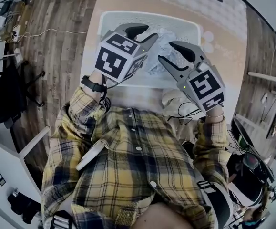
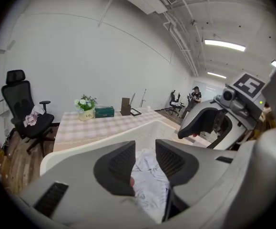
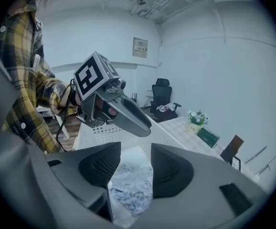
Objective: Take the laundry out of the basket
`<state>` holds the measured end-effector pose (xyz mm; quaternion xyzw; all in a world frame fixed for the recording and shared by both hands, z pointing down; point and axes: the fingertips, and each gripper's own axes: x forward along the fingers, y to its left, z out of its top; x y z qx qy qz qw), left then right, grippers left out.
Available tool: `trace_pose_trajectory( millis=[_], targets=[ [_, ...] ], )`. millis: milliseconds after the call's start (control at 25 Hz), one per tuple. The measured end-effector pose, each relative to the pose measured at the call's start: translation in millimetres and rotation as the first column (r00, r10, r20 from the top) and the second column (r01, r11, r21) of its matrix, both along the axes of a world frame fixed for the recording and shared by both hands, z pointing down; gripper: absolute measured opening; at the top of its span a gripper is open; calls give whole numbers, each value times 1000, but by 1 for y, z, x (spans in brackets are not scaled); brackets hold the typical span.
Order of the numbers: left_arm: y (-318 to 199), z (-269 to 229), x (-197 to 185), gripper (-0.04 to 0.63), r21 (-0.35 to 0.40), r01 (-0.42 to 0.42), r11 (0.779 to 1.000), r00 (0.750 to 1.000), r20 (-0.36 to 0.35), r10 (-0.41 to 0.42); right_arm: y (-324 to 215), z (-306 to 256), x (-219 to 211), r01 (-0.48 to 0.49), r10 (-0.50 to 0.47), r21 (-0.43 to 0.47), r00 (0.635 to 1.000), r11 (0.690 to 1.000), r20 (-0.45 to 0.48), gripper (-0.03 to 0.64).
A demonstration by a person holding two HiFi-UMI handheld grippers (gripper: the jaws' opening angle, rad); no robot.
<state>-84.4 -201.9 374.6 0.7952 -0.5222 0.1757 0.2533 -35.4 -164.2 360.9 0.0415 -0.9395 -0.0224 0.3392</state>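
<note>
A white perforated laundry basket (image 1: 114, 15) stands on the table in front of me. Crumpled white patterned laundry (image 1: 168, 35) lies inside it. Both grippers hang over the basket's near half. My left gripper (image 1: 151, 31) is open, and in the left gripper view the laundry (image 2: 149, 185) shows through the gap of that gripper (image 2: 146, 151) without touching the pads. My right gripper (image 1: 165, 51) is open too. In the right gripper view the cloth (image 3: 130, 187) lies beyond its jaws (image 3: 135, 154), with the basket wall (image 3: 99, 135) behind. Nothing is held.
A checked cloth covers the table (image 1: 176, 4). At its far end stand a flower pot (image 2: 85, 109), a green box (image 2: 104, 111) and a small brown stand (image 2: 125, 106). A black office chair (image 2: 25, 116) stands to the left on the wood floor (image 1: 56, 46).
</note>
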Motion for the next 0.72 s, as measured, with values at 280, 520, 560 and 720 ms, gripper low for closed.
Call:
trace_pose_trajectory(
  millis=[280, 520, 560, 720],
  targets=[
    [3, 73, 18, 201, -205, -176, 963, 963, 169, 211, 1, 57, 11, 282, -225, 114, 906, 953, -358, 227],
    [11, 125, 24, 225, -340, -271, 901, 905, 228, 359, 6, 99, 11, 529, -403, 89, 734, 844, -547, 299],
    [13, 132, 24, 227, -359, -282, 890, 900, 223, 375, 5, 106, 10, 552, -421, 74, 710, 831, -564, 315],
    [26, 159, 27, 245, -431, -317, 845, 880, 199, 432, 2, 130, 9, 628, -466, 45, 622, 777, -629, 319]
  ],
)
